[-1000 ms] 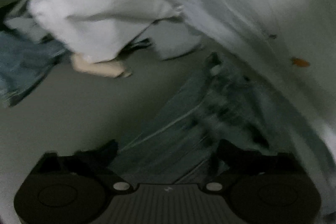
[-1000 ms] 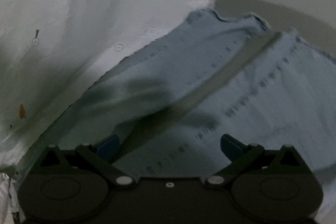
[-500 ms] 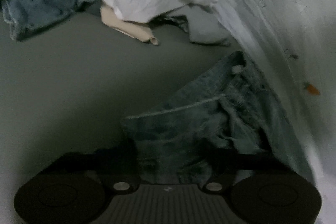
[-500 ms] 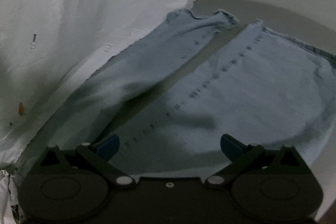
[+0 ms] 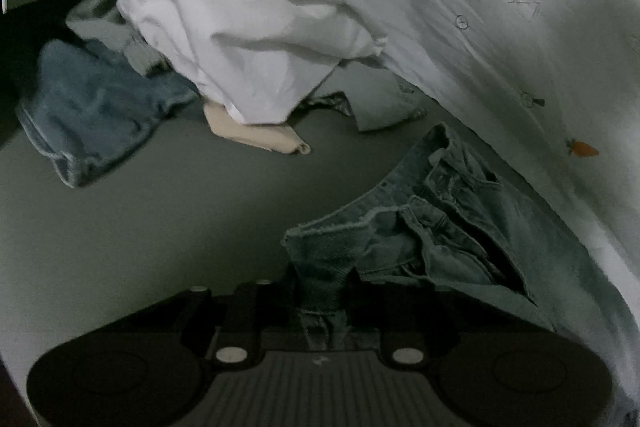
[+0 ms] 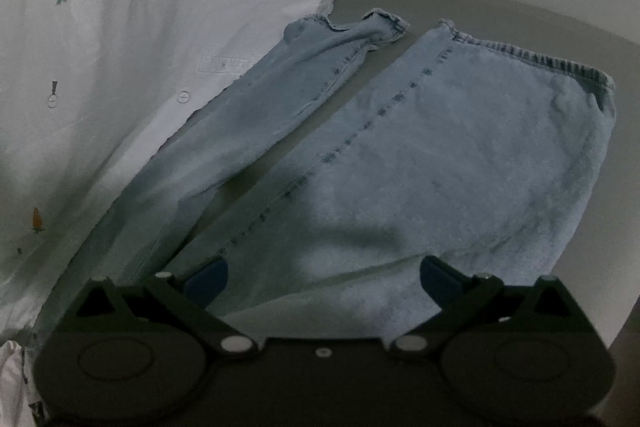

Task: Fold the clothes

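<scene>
Light blue jeans lie on the grey surface. In the left wrist view their waistband end [image 5: 440, 227] sits crumpled at the lower right. My left gripper [image 5: 320, 291] has its jaws closing on a corner of that waistband, and the denim is bunched and pinched between the dark fingers. The right wrist view looks along both jeans legs [image 6: 460, 155], which lie flat, side by side, with hems at the far end. My right gripper [image 6: 324, 273] hovers over the wider leg, jaws open, blue pads apart, nothing held.
A white shirt with carrot prints [image 5: 520, 27] [image 6: 120, 27] lies beside the jeans, overlapping one leg. A pile with a crumpled white garment [image 5: 248, 39], another denim piece [image 5: 92, 111] and a beige item [image 5: 256, 137] sits farther off on the grey surface [image 5: 160, 219].
The left jaws went from wide open to pinched on the waistband corner, and the view shifted along the surface. The right gripper drew back, showing more of both legs.
</scene>
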A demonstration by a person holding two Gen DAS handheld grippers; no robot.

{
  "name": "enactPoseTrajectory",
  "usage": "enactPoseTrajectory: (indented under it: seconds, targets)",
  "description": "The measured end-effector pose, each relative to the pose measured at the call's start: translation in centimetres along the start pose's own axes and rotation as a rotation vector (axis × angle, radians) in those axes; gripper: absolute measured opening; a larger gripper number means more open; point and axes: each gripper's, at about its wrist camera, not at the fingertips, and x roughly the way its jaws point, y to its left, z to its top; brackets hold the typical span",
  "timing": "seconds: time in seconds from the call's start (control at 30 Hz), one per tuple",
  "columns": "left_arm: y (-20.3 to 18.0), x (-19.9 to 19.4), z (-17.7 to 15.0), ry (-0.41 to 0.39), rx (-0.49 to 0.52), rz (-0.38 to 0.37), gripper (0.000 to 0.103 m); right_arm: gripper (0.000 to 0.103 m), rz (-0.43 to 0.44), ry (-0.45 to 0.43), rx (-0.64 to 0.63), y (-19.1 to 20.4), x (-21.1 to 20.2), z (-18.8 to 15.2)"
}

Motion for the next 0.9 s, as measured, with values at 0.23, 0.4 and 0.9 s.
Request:
enactPoseTrajectory:
  seconds: [0.23,0.4,0.9]
  targets:
    - [3.6,-1.9,-0.9,0.038,-0.03,0.085,0.025,0.103,0.02,0.033,0.011,-1.3,0.1,0.6]
    - [3.6,-2.6,-0.8,0.09,-0.054,0.118,0.031,0.103,0.032,0.051,-0.007,-2.6,0.9,2.1]
    - [-12.2,-2.7,-5.5,0.17,0.075,-0.034,0.101,0.103,-0.164,-0.051,-0.411,-7.7,5.4,11.0]
